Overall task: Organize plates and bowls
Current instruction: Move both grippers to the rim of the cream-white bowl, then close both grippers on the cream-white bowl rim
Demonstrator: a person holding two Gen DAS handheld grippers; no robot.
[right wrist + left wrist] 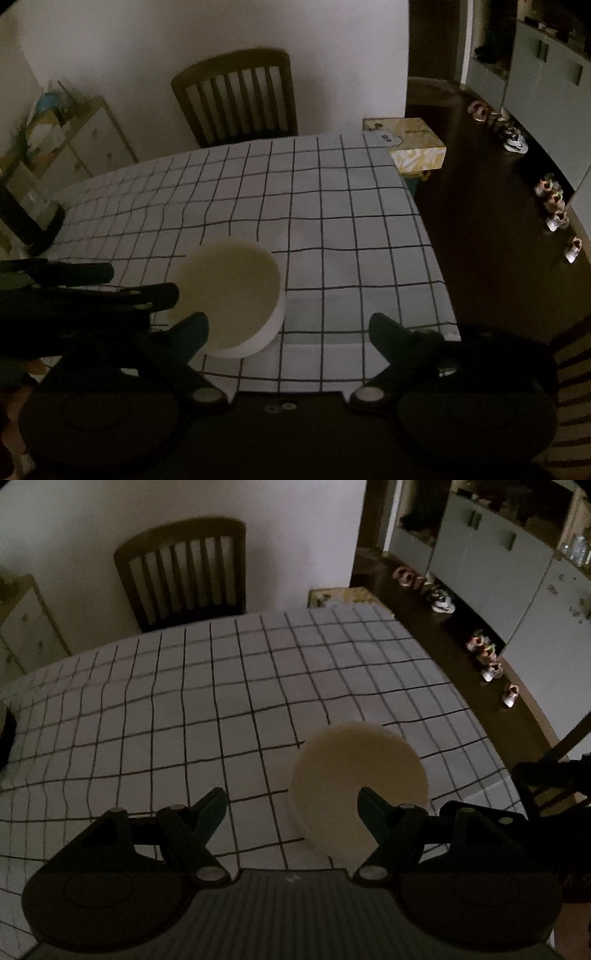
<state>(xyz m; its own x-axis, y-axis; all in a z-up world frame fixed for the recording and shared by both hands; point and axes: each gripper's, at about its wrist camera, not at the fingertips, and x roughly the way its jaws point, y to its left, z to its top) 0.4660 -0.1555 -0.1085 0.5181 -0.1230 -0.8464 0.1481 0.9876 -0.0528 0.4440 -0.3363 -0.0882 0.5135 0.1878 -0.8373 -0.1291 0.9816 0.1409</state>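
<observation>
Your white bowl sits upright on the checked tablecloth, low and right of centre in the left wrist view, low and left of centre in the right wrist view. Your left gripper has its jaws spread apart: the right fingertip shows over the bowl's near rim, the left one stands over bare cloth, and in this dim, blurred picture you cannot tell whether that tip touches the bowl. Your right gripper is also spread wide, with only cloth between its tips; its left fingertip overlaps the bowl's near edge. Behind the table a dark slatted chair stands against the wall at upper centre. A yellow tissue box lies at the table's far right corner, and shoes line the floor at right.
</observation>
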